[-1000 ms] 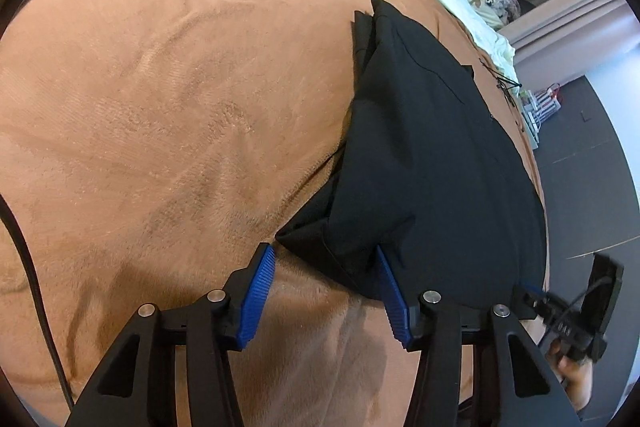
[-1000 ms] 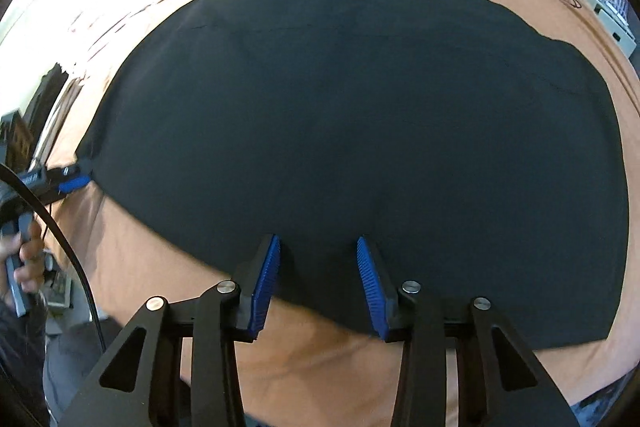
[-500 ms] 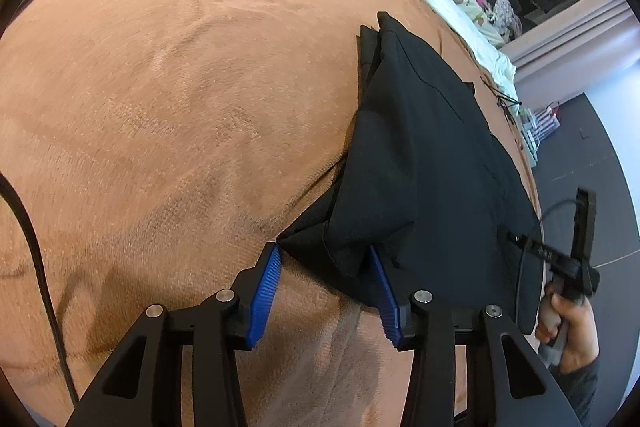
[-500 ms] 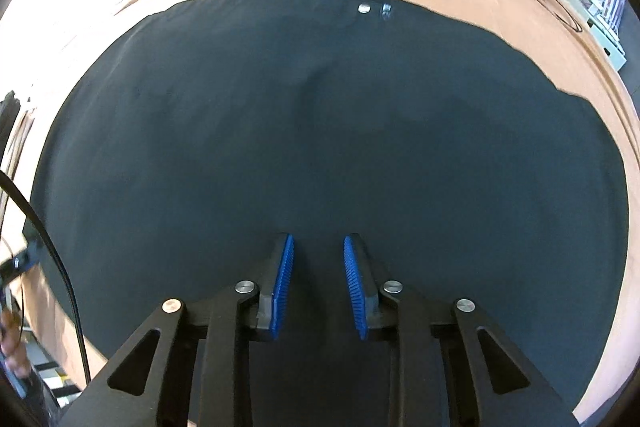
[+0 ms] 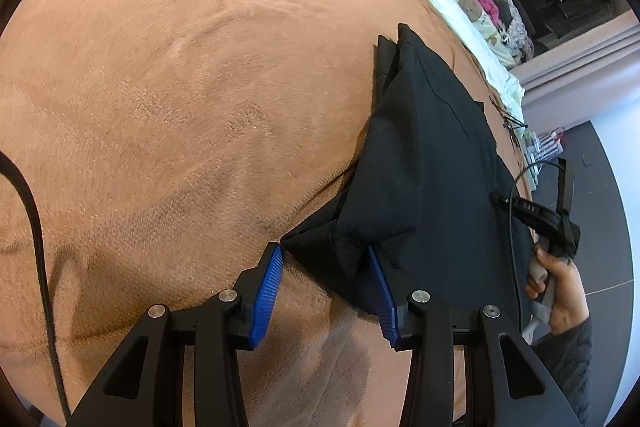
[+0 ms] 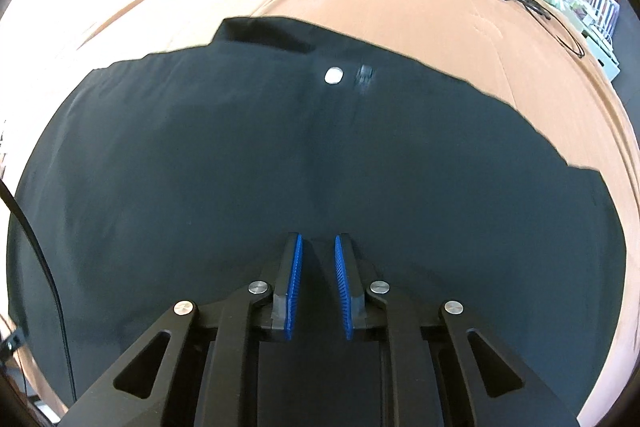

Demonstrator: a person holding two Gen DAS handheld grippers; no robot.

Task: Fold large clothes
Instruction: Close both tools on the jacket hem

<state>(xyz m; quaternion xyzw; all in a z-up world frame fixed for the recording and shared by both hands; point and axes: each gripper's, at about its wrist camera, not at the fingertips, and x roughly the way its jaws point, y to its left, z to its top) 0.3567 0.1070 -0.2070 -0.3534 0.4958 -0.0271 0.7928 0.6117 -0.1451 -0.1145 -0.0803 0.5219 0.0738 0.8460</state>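
**A:** What does the garment look like?

**B:** The black garment [image 6: 320,163] is a large piece of plain dark cloth spread flat on the brown blanket [image 5: 168,115]. From the right wrist view it fills the middle and lower frame, with a white button [image 6: 333,75] and a small metal clasp [image 6: 365,77] near its far edge at 12 o'clock. A folded band of cloth sticks out at 11 o'clock.

**A:** And from the left side?

**B:** There the garment [image 5: 432,163] lies at 3 o'clock, its near corner bunched into loose folds.

**A:** The left gripper?

**B:** The left gripper [image 5: 326,255] has its jaws wide apart, the bunched corner between the blue pads, not pinched.

**A:** The right one?

**B:** The right gripper [image 6: 318,247] sits low over the cloth, jaws narrowed to a small gap; whether cloth is caught between them cannot be told. The person's hand [image 5: 560,291] holds it at 4 o'clock in the left view.
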